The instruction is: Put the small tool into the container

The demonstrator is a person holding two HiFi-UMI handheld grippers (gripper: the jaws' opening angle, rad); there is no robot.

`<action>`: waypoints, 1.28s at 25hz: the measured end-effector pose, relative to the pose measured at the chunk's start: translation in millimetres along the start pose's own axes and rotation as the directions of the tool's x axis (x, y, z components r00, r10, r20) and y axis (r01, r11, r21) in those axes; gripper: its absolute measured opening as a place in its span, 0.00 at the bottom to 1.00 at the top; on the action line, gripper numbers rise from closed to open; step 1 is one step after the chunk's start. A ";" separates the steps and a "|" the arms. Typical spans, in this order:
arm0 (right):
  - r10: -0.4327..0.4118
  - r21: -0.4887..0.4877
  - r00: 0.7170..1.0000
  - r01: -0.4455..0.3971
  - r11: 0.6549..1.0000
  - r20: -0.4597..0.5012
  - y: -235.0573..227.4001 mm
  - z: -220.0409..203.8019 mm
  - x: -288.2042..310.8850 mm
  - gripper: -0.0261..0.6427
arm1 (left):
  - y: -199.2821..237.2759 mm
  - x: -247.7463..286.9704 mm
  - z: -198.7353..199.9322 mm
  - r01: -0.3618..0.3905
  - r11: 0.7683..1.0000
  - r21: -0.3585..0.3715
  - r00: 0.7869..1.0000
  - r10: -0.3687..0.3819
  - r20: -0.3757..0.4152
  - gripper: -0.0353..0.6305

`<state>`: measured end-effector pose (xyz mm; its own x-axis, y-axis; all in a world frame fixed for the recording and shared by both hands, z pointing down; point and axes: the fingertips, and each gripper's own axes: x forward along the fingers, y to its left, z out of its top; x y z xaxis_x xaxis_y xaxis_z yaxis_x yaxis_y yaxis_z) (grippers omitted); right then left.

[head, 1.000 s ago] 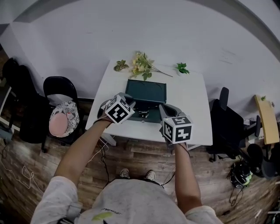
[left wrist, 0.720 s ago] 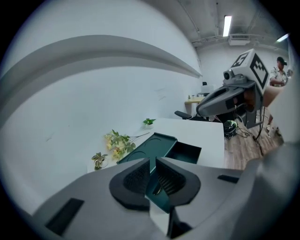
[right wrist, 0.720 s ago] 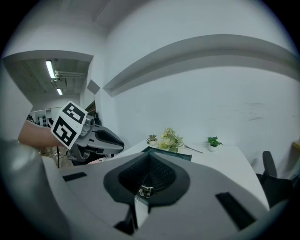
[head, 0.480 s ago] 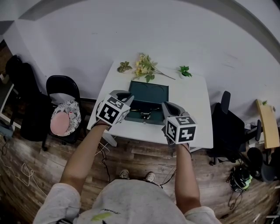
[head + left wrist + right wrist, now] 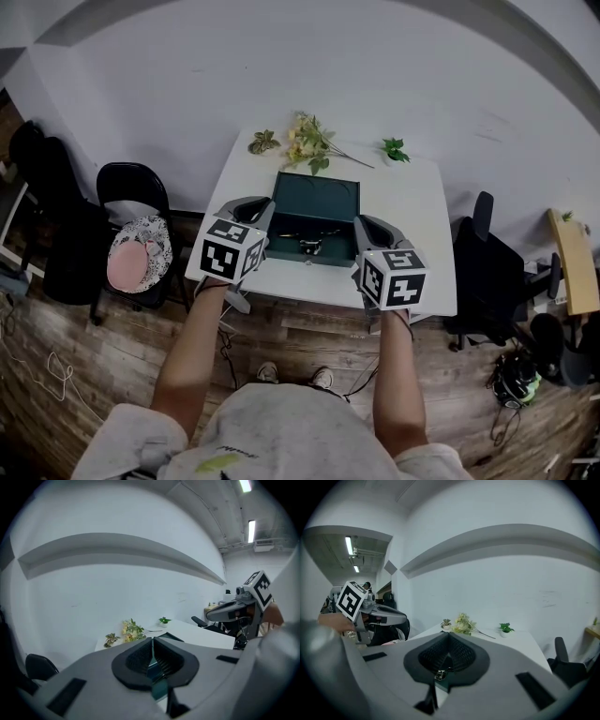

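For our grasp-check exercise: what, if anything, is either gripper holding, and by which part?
Nothing is held. The left gripper and right gripper each have jaws together, empty; the small metal tool lies inside the green case.

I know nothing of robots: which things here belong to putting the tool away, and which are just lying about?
Job:
container
small tool
left gripper
right gripper

Lying about:
flowers
plant
chair

On my tabletop (image 5: 417, 211) the container (image 5: 315, 199) sits at the centre, the small tool (image 5: 309, 247) inside it and flowers (image 5: 309, 145) behind. My left gripper (image 5: 251, 208) and right gripper (image 5: 368, 225) flank it.
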<state>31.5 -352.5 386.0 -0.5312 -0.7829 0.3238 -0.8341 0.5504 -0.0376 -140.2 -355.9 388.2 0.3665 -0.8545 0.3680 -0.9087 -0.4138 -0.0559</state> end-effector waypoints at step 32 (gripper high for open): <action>-0.008 -0.008 1.000 0.008 1.000 0.016 -2.1 4.8 -7.3 0.05 | 2.5 -12.5 2.1 -0.066 0.998 -0.016 0.997 0.067 0.027 0.05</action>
<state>36.3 -349.3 379.1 -0.5270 -0.7919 0.3085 -0.8370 0.5465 -0.0271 -146.6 -346.9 381.5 0.3104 -0.8884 0.3383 -0.9340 -0.3512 -0.0651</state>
